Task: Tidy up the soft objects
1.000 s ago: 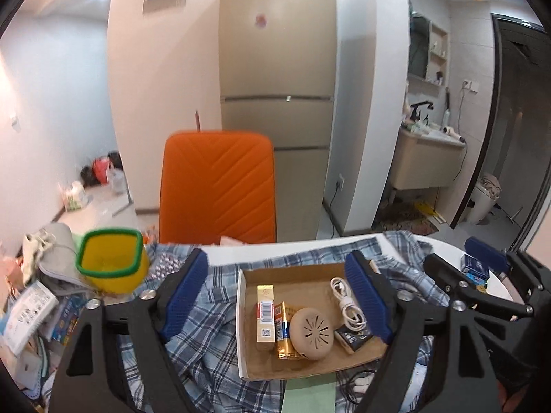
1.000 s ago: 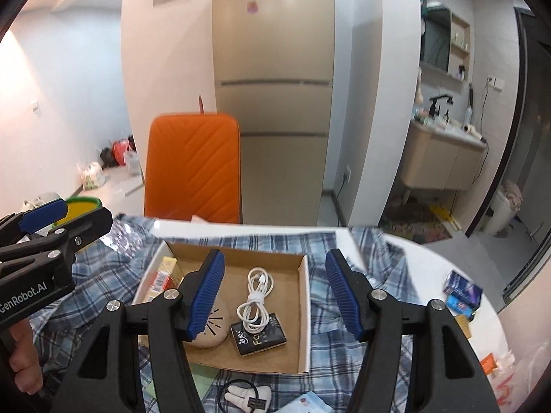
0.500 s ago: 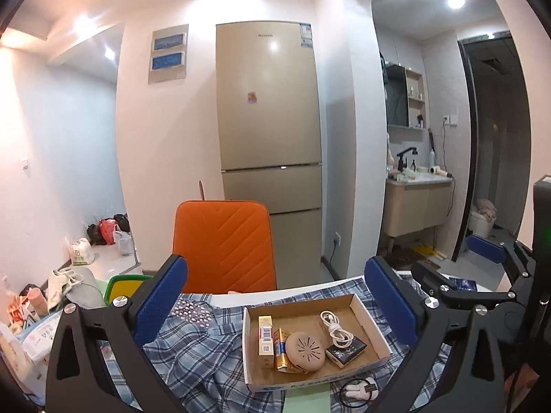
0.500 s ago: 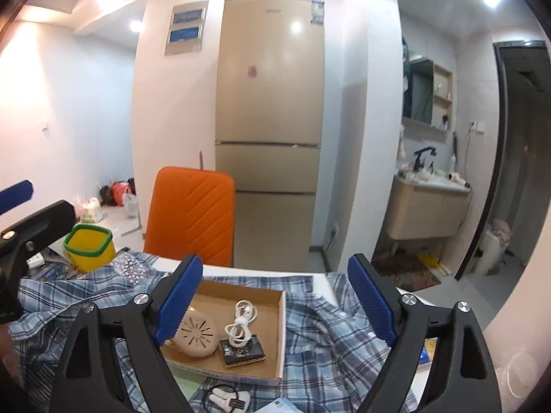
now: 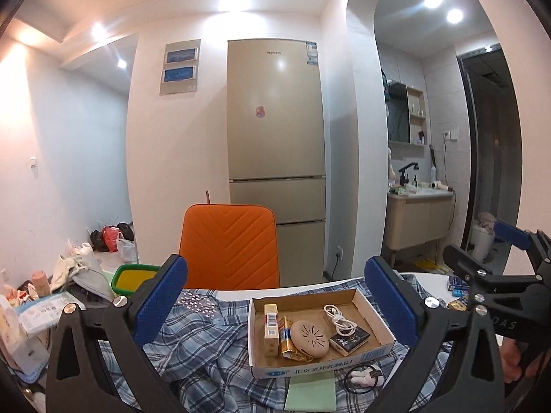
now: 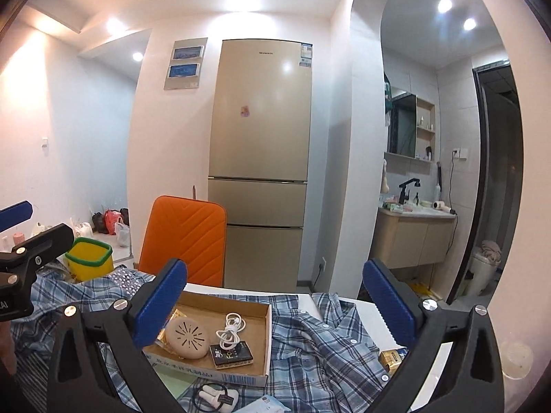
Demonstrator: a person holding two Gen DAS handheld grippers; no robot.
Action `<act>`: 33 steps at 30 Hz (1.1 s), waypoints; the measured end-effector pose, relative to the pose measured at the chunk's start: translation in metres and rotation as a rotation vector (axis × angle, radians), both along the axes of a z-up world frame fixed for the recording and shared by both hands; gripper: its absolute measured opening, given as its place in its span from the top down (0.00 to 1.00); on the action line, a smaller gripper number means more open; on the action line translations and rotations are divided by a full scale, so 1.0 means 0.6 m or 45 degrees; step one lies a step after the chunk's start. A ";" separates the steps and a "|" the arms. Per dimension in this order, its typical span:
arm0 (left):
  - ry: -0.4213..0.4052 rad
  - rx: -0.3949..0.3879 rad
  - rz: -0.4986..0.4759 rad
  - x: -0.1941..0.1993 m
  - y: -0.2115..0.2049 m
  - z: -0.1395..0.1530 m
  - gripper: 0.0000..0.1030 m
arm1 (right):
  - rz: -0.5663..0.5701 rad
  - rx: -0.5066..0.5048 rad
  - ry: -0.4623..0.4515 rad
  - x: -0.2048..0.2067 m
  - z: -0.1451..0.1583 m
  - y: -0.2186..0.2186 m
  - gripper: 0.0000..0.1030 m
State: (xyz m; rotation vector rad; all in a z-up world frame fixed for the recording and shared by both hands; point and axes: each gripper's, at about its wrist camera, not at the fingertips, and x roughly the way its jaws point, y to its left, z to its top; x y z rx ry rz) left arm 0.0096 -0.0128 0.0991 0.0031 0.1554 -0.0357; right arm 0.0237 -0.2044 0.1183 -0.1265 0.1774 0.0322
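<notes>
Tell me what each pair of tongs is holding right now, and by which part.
Nothing is held. The left tongs and the right tongs are both wide open above the plaid shirt and the cardboard box, touching neither.

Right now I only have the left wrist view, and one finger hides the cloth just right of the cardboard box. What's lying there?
Observer: The plaid shirt spreads there, its white-buttoned edge facing up.
Operator: Is the right gripper holding it?
Observer: No. The right gripper is open, fingers wide apart, gripping nothing.
Operator: Anything nearer me than the box?
Observer: A pale blue packet lies in front of the cardboard box, at the picture's bottom edge.
</notes>
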 end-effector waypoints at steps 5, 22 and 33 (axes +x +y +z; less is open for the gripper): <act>0.025 -0.037 0.012 -0.002 0.018 -0.028 0.01 | -0.013 0.012 -0.013 -0.018 -0.028 -0.002 0.00; 0.106 0.004 0.048 -0.006 0.011 -0.164 0.01 | 0.010 0.158 0.094 -0.017 -0.145 -0.049 0.00; 0.108 -0.071 0.060 -0.008 0.030 -0.171 0.01 | 0.072 0.205 0.038 -0.039 -0.150 -0.057 0.00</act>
